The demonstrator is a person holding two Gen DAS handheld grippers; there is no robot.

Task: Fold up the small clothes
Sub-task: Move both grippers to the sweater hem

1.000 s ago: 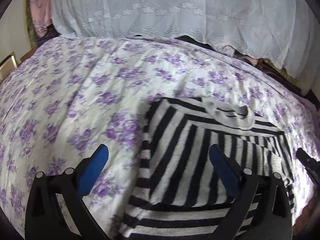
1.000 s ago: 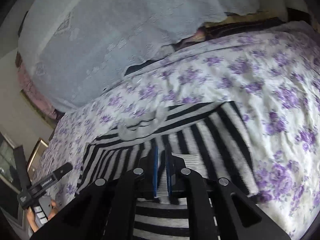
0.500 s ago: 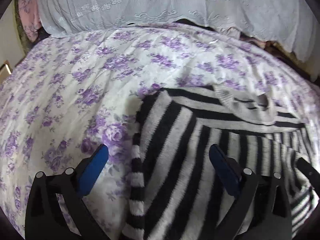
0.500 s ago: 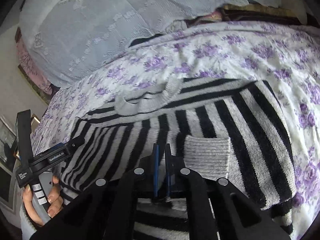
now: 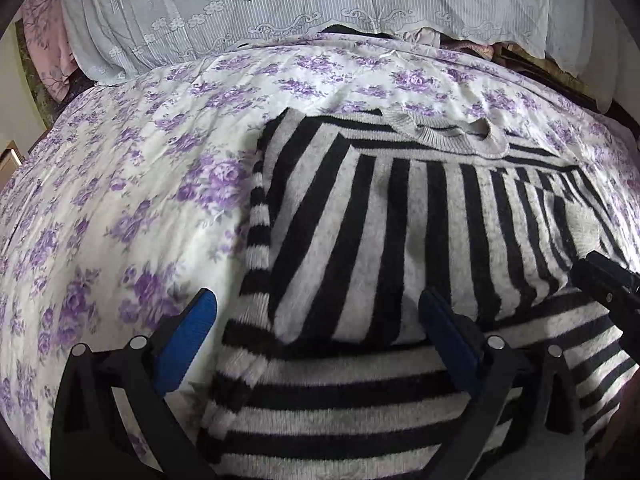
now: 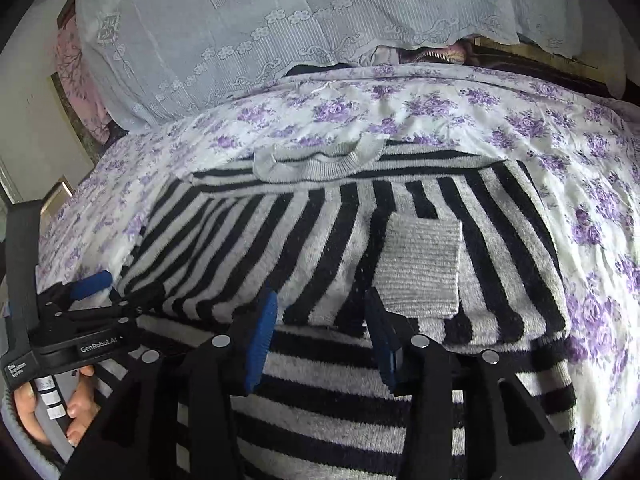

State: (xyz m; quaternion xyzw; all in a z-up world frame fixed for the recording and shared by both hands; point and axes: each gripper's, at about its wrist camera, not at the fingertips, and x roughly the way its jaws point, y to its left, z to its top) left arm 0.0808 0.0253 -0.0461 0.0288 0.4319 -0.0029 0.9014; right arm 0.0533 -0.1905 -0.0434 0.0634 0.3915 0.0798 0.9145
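Observation:
A black-and-grey striped sweater (image 5: pixel 380 220) (image 6: pixel 280 240) lies flat on the bed, its grey collar (image 5: pixel 448 136) at the far end. Both sleeves are folded in over the body, and a grey cuff (image 6: pixel 420 264) rests on top. My right gripper (image 6: pixel 320 328) hovers low over the sweater's near part. Its jaws are opening; fabric lies under them but the pads press on nothing. My left gripper (image 5: pixel 318 320) stands wide open over the sweater's left edge, holding nothing. In the right wrist view the left gripper (image 6: pixel 92 284) sits at the far left, held by a hand (image 6: pixel 52 408).
A white sheet with purple flowers (image 5: pixel 120 180) (image 6: pixel 560 140) covers the bed around the sweater. A pale lace cloth (image 5: pixel 320 12) (image 6: pixel 280 20) drapes over a pile at the far side. Pink fabric (image 5: pixel 44 40) hangs at the far left, by a wall.
The right gripper was shut on the sleeve and now has its jaws apart, with the cuff lying on the body. Both grippers have come lower and closer to the sweater.

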